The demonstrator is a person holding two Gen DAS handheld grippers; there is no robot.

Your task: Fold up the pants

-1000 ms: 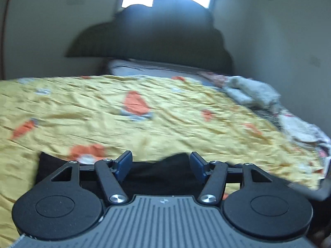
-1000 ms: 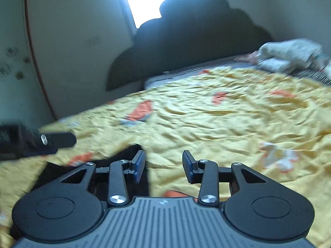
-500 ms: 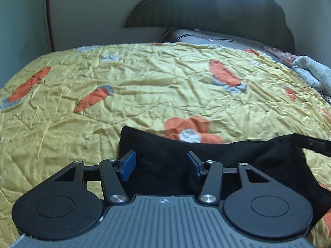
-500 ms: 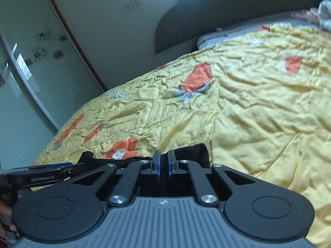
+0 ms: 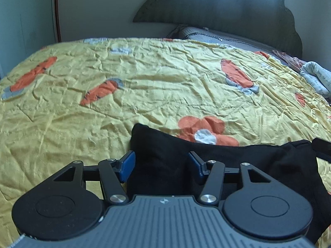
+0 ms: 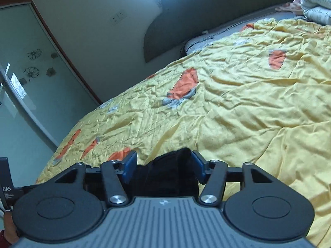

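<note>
Black pants (image 5: 165,161) between spread fingers (image 5: 128,163)

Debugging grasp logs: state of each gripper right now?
Left gripper: open, fingers either side of the black pants, nothing clamped.
Right gripper: open, pants bunched between the fingers, not clamped.

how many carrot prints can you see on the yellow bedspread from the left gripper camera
3 clear carrot prints: one at far left, one left of centre, one toward the right. Smaller orange patches at the right edge may be more.
</note>
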